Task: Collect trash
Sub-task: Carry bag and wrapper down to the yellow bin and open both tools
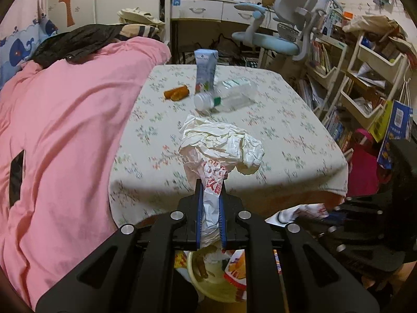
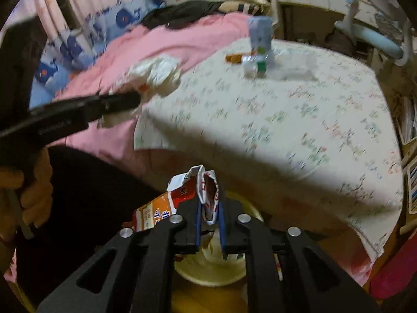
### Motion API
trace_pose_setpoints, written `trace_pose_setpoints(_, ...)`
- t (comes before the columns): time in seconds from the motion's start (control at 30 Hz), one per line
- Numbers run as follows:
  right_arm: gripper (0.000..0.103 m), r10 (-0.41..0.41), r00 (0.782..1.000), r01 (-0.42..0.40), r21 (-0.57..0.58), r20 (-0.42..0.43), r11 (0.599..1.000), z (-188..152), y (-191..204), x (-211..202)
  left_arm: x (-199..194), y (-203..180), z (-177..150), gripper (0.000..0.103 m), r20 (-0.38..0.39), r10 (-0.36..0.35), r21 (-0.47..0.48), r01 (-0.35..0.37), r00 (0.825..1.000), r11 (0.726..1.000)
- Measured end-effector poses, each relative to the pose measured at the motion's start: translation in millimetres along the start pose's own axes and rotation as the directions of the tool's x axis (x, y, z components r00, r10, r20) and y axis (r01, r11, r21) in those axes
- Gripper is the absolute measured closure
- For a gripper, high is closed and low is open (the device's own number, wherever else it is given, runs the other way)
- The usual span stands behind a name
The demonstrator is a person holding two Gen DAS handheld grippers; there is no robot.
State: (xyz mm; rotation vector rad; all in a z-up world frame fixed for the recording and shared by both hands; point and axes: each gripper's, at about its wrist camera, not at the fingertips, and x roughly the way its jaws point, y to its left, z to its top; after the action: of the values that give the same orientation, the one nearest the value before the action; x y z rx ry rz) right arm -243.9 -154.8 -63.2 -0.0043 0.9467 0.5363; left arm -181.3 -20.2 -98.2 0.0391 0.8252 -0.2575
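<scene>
The left gripper [image 1: 210, 208], low centre of its frame, is clamped tight on a crumpled white wrapper [image 1: 221, 143] that bulges above its fingers. The right gripper [image 2: 209, 208] has a folded snack packet [image 2: 208, 193] between barely parted jaws; whether the pads press it cannot be told. Below both sits a yellow bin [image 2: 208, 266]. A good drop likely means centring each piece over the bin before opening. A bottle [image 1: 226, 95], carton [image 1: 206, 70] and orange scrap [image 1: 177, 93] wait on the table [image 1: 286, 130], upper centre.

Right wrist view motion-blurred: clear plastic bottle [image 2: 276, 65] smears on the floral tablecloth [image 2: 299, 120]. Yellow round bin [image 1: 208, 284] mostly hidden behind black gripper frame (contents unreadable).
</scene>
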Motion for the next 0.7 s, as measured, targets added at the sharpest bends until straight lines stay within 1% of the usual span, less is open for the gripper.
trace_pose_setpoints(0.03, 0.077, 0.003, 1.0, -0.003, -0.003, -0.021, 1.0, -1.9, 0.5, 3.8, -0.2, -1.3, -2.0, 0.093, -0.005, -0.001, 0.002, 0.001, 1.0, 1.0)
trace_pose_setpoints(0.07, 0.067, -0.007, 1.0, 0.007, -0.004, -0.025, 1.0, -3.8, 1.9, 4.1, -0.2, -3.2, -4.2, 0.093, -0.011, -0.002, 0.003, 0.002, 1.0, 1.0)
trace_pose_setpoints(0.17, 0.058, -0.009, 1.0, 0.009, 0.02, 0.005, 1.0, -5.4, -0.3, -2.5, -0.5, -7.8, -12.1, 0.093, -0.031, -0.004, 0.007, 0.004, 1.0, 1.0)
trace_pose_setpoints(0.23, 0.054, -0.017, 0.999, 0.014, 0.071, 0.045, 0.997, -5.4, -8.9, -10.0, -0.2, -11.0, -15.9, 0.093, -0.043, -0.003, 0.011, 0.003, 0.999, 1.0)
trace_pose_setpoints(0.3, 0.053, -0.02, 0.996, 0.01, 0.123, 0.081, 0.992, -4.4, -17.3, -17.4, 1.4, -15.4, -20.8, 0.093, -0.062, -0.008, 0.017, 0.009, 0.998, 1.0)
trace_pose_setpoints(0.33, 0.05, -0.022, 0.994, 0.006, 0.153, 0.104, 0.988, -3.6, -22.3, -21.6, 2.6, -17.8, -23.0, 0.093, -0.07, -0.009, 0.021, 0.01, 0.998, 1.0)
trace_pose_setpoints(0.37, 0.049, -0.023, 0.993, 0.002, 0.172, 0.12, 0.985, -3.5, -26.0, -24.5, 4.4, -20.6, -26.3, 0.093, -0.085, -0.01, 0.026, 0.013, 0.996, 1.0)
trace_pose_setpoints(0.5, 0.048, -0.023, 0.983, -0.024, 0.255, 0.181, 0.967, -5.1, -41.0, -35.8, 13.4, -32.9, -40.7, 0.093, -0.144, -0.026, 0.046, 0.033, 0.989, 0.998)
trace_pose_setpoints(0.7, 0.048, -0.03, 0.978, -0.034, 0.299, 0.207, 0.954, -4.3, -48.7, -38.7, 27.2, -47.9, -63.2, 0.093, -0.227, -0.043, 0.072, 0.061, 0.973, 0.996)
